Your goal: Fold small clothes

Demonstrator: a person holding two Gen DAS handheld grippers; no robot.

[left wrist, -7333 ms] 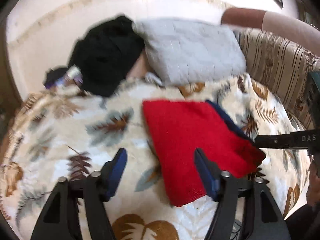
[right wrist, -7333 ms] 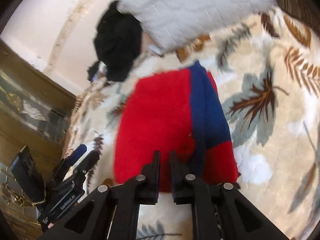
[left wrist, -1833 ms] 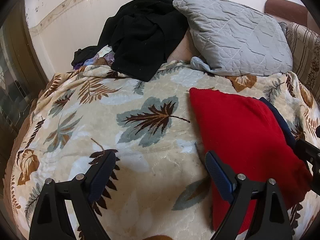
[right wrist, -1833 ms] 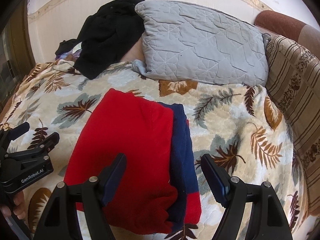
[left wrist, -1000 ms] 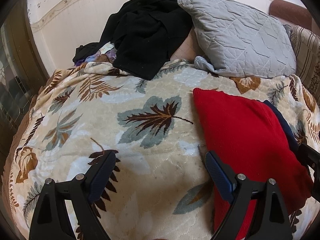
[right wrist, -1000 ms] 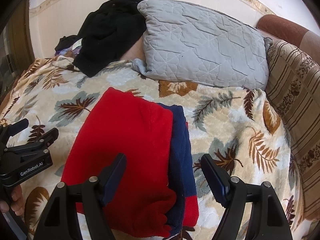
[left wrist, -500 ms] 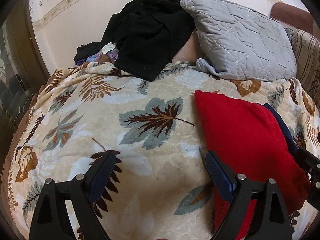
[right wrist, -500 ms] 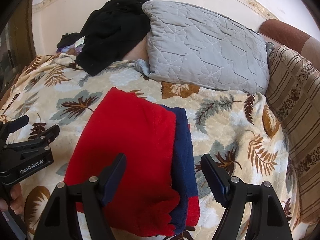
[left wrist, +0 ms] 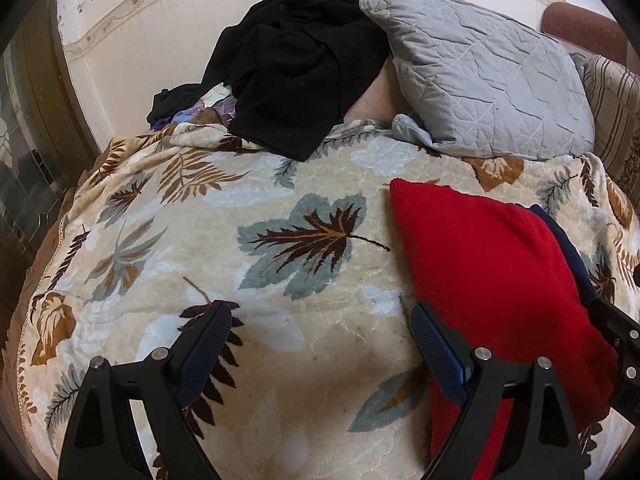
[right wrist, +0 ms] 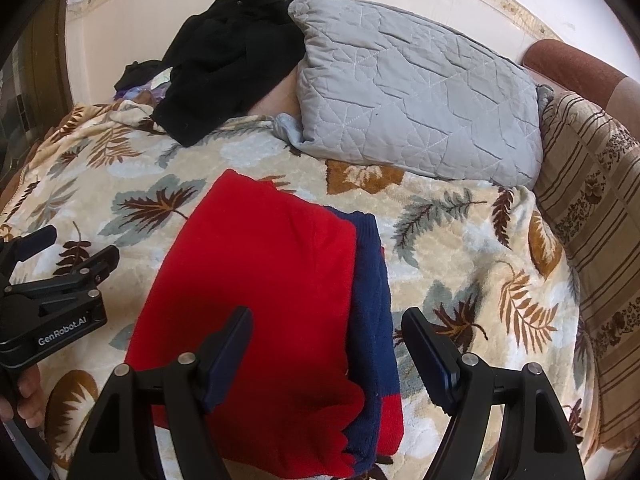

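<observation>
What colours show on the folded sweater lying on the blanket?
Red, with a navy blue band on the sweater; clearest in the right wrist view.

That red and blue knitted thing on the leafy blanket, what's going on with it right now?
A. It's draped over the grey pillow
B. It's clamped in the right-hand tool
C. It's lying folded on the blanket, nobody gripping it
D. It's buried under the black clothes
C: the red and blue garment lies folded flat on the blanket, with the right gripper and left gripper both open above it.
</observation>
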